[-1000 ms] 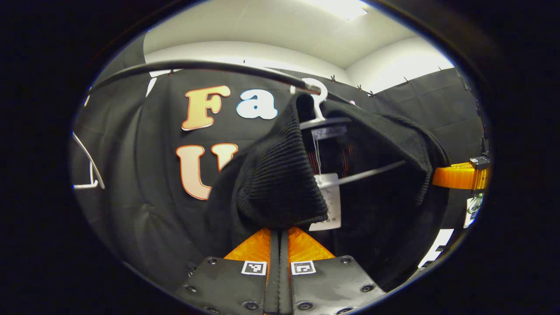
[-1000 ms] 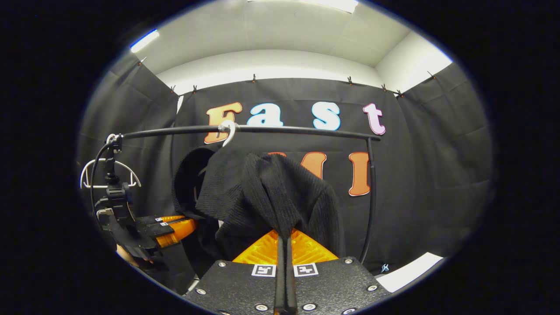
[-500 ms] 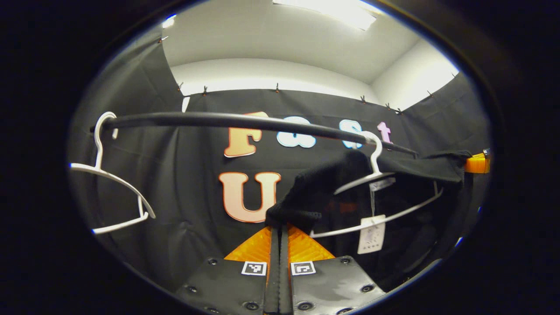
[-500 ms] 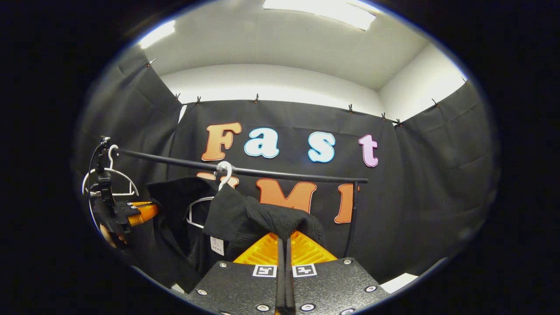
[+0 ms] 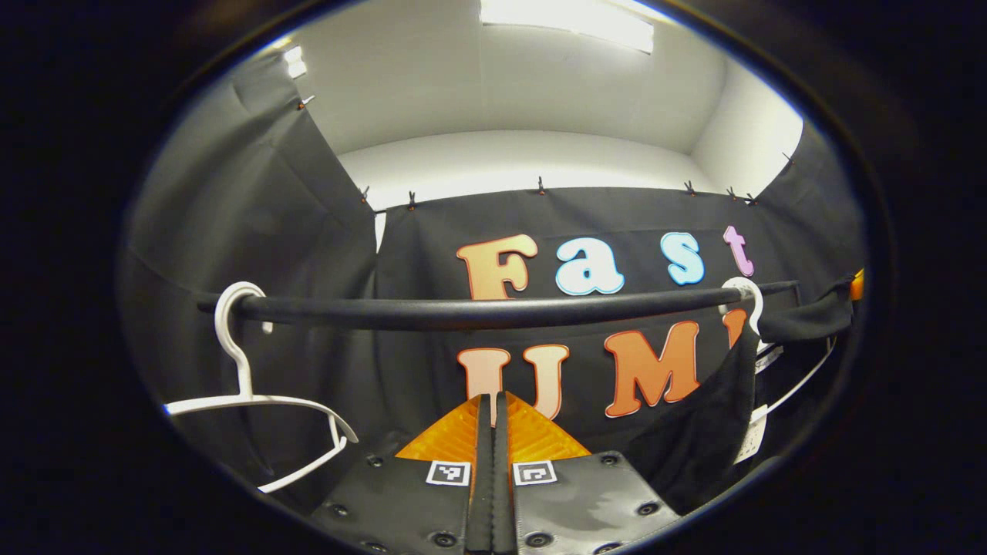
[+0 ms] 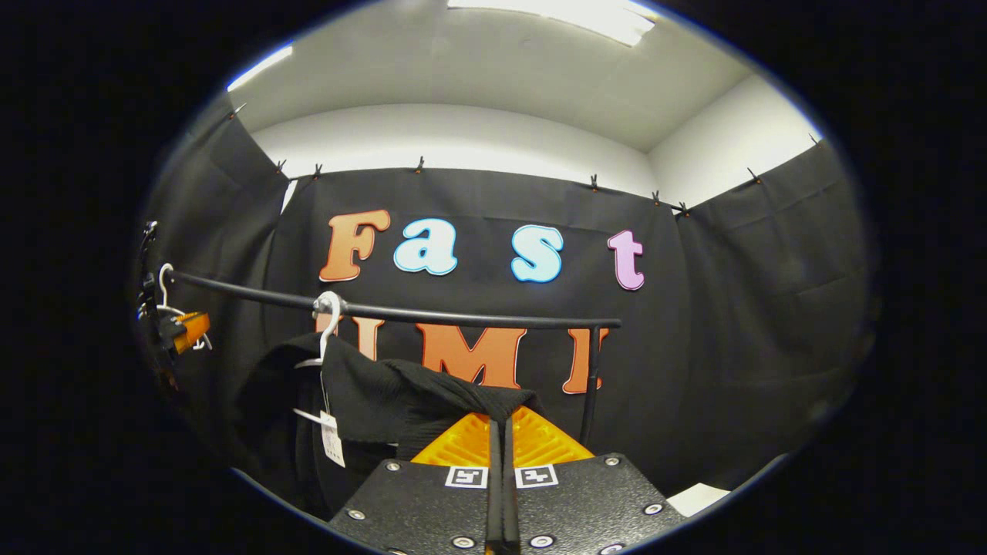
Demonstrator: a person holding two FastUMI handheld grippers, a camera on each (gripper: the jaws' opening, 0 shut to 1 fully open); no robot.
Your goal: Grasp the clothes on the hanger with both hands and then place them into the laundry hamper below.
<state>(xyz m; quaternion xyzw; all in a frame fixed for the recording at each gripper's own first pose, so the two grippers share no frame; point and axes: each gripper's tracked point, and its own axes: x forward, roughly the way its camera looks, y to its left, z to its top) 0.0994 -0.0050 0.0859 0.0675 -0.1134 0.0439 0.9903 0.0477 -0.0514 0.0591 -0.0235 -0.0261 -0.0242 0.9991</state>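
The black knit garment (image 6: 370, 393) hangs half off a white hanger (image 6: 328, 308) on the black rail (image 6: 463, 314). One part of it is stretched to my right gripper (image 6: 499, 408), which is shut on the cloth. In the left gripper view the garment (image 5: 709, 432) droops at the far right, with a paper tag (image 5: 752, 441) beside it. A strip of it (image 5: 806, 316) runs to the right gripper's orange finger (image 5: 856, 284). My left gripper (image 5: 493, 405) is shut with nothing between its fingers. It is also at the far left of the right gripper view (image 6: 187, 329), apart from the garment.
An empty white hanger (image 5: 254, 401) hangs at the left end of the rail (image 5: 478, 312). The rail's upright post (image 6: 590, 385) stands to the right of the garment. A white patch of floor (image 6: 698, 499) lies low on the right.
The garment has come out of the left gripper, which has swung away to the left. The right gripper has pulled its part of the cloth off the hanger's shoulder.
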